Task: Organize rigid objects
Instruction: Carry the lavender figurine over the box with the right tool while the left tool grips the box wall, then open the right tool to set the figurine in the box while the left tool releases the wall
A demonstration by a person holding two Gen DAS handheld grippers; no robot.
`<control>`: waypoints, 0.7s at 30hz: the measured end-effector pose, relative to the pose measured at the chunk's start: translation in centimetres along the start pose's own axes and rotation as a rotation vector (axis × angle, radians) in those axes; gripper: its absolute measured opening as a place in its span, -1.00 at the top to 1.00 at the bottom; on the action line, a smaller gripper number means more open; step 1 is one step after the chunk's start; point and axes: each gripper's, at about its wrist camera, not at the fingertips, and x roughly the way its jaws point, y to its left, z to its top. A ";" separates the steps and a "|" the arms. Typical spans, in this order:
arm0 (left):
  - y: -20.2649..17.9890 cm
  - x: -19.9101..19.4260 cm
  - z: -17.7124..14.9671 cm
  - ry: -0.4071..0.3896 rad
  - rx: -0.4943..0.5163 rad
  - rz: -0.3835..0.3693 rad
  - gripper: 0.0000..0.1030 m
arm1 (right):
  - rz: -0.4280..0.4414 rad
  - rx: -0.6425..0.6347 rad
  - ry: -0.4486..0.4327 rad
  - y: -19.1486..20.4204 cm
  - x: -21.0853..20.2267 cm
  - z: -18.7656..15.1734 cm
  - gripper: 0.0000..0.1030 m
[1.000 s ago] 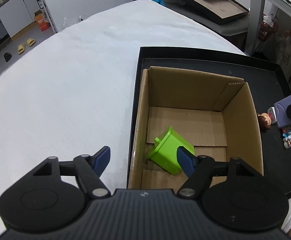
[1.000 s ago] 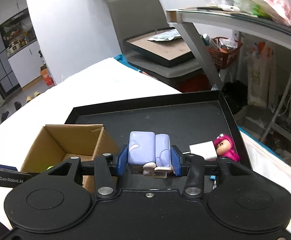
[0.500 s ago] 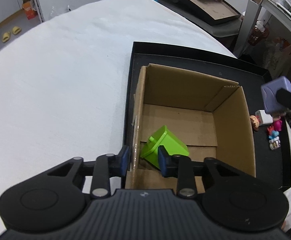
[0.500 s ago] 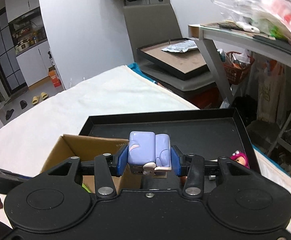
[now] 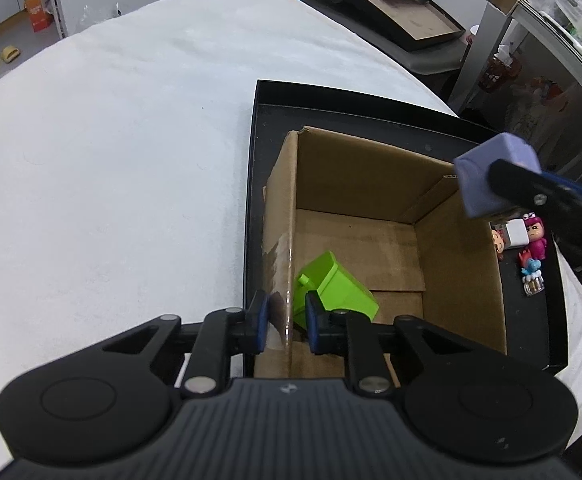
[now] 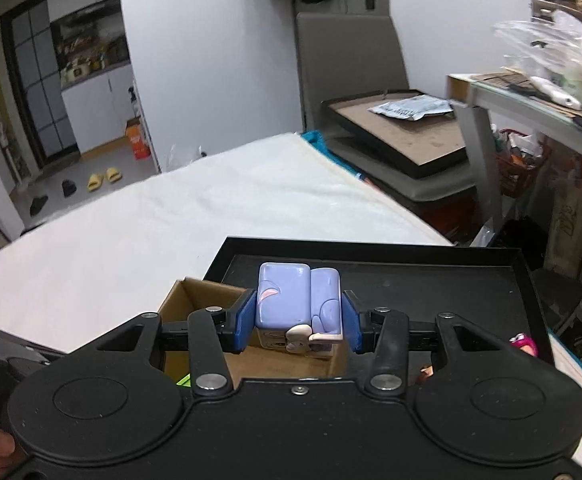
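A lavender block toy point(image 6: 298, 300) is clamped between the blue pads point(image 6: 244, 322) of the right gripper point(image 6: 297, 322) — held above the open cardboard box point(image 6: 195, 294). The box is seated in a black tray point(image 6: 431, 280) on a white-covered table point(image 6: 151, 224) — a pink figure point(image 6: 525, 343) is seen at the tray's right edge.

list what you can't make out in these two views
- Box floor, right wrist view: hidden by the right tool and its purple toy.
- Green toy, left wrist view: near side covered by a left tool finger; right wrist view shows only a sliver.
- Small figures on the tray: too small to identify; the right tool's arm covers some.
- Purple toy's face: underside, partly cut off.
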 end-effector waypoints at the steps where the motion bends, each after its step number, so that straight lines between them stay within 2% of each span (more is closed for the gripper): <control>1: 0.3 0.1 0.0 0.005 -0.012 -0.008 0.64 | 0.002 -0.003 0.010 0.3 0.3 0.0 0.15; 10: 1.6 0.4 0.3 0.035 -0.054 -0.070 0.64 | 0.027 -0.028 0.069 2.9 2.4 -0.1 0.15; 16: 1.7 0.7 0.1 0.045 -0.055 -0.075 0.64 | 0.045 -0.034 0.101 4.3 3.2 -0.1 0.14; 21: 1.5 0.7 0.0 0.058 -0.053 -0.054 0.64 | 0.096 -0.015 0.072 4.9 3.0 0.2 0.10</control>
